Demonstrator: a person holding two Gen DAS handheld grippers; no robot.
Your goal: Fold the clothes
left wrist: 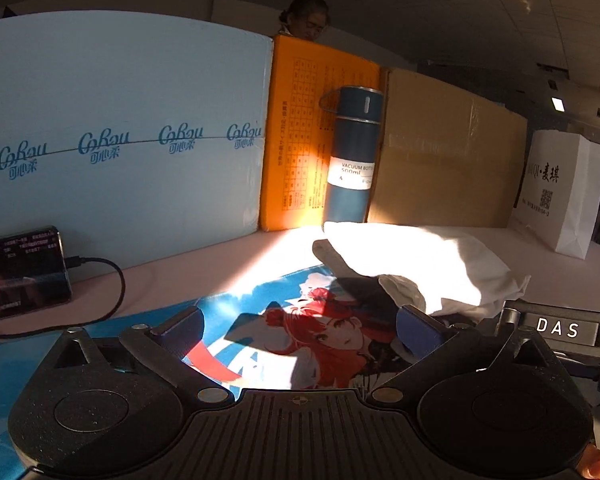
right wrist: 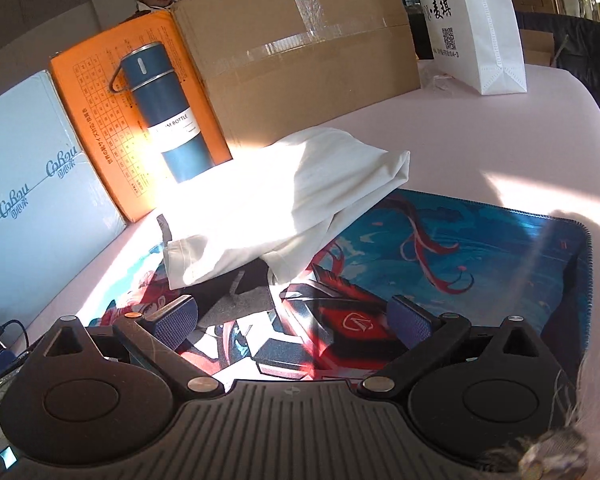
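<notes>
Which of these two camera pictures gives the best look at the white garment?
The right wrist view: the white garment shows nearly whole, bunched on the printed mat. The left wrist view shows it smaller, off to the right, partly sun-glared.

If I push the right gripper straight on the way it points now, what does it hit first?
Most likely the printed mat just beyond the open right gripper, since it points downward. A shallower line would meet the white garment lying ahead. Depth is hard to judge in this fisheye view.
</notes>
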